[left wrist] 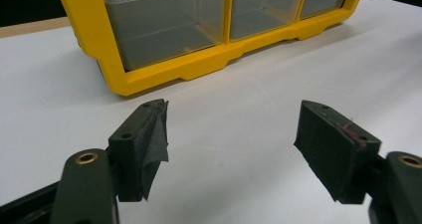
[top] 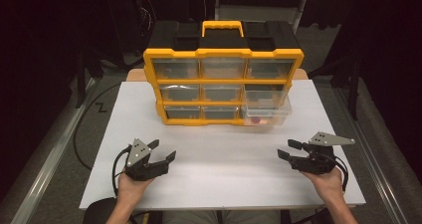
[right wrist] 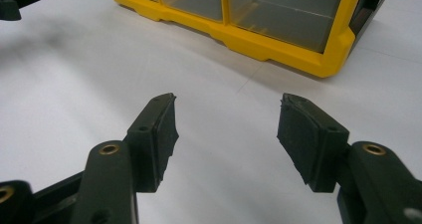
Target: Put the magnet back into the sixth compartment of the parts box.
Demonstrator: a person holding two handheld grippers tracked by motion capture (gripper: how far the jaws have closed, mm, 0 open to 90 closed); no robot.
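Yellow plastic organizer cabinet (top: 223, 87) with clear drawers sits at the far middle of the white table (top: 219, 179), and its bottom-right clear plastic drawer (top: 266, 109) is pulled out toward the near side with something small and red (top: 256, 119) inside. Both grippers rest low at the near edge, well apart from it: left gripper (top: 164, 151) with jaws spread wide and empty, right gripper (top: 289, 149) likewise gaping with nothing between the pads. Risk as I see it: that drawer hangs out pretty far, so a clumsy shove from the right gripper could skew it in its slot, or slide the whole light cabinet backward instead of closing it.
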